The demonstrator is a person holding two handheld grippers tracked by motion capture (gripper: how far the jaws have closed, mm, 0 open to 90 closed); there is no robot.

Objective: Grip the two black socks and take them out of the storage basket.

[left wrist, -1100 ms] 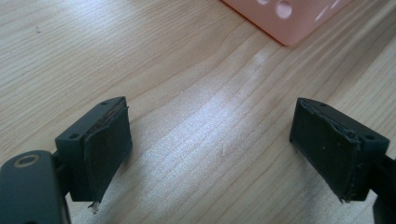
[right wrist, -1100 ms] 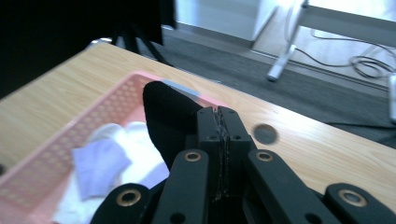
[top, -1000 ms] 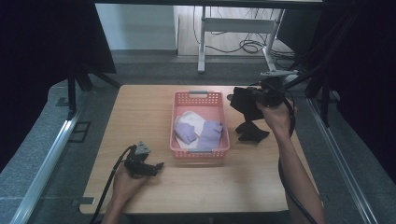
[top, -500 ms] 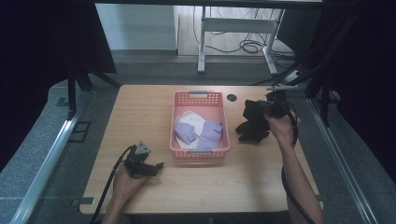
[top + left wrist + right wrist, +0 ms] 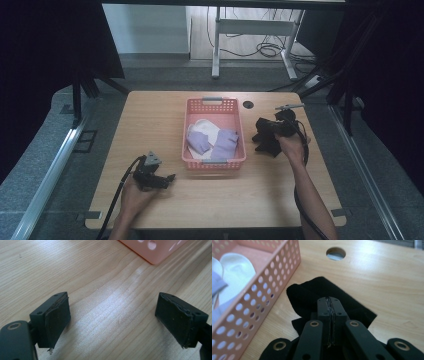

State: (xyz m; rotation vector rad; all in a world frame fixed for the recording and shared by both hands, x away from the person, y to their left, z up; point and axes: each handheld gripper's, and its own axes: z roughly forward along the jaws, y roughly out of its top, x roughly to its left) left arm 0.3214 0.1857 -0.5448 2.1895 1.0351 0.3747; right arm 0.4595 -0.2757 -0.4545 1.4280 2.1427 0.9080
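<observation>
A black cloth point(image 5: 265, 142) lies partly bunched on the wooden table just right of the pink basket point(image 5: 212, 102). My right gripper point(image 5: 271, 128) is shut on its upper edge. In the right gripper view the jaws point(image 5: 331, 301) are pressed together over the black cloth point(image 5: 312, 292), which spreads on the wood below them, beside the basket's perforated wall point(image 5: 262, 297). My left gripper point(image 5: 169, 178) rests low at the table's front left. Its jaws point(image 5: 113, 317) stand wide open over bare wood with nothing between them.
The basket holds a white cloth point(image 5: 202, 129) and lilac cloths point(image 5: 224, 144). A round cable hole point(image 5: 248, 104) is in the tabletop behind the right gripper. The basket's corner point(image 5: 155, 250) lies ahead of the left gripper.
My right gripper has come down with the black cloth, from hanging above the table to resting on it beside the basket. The left gripper has stayed in place.
</observation>
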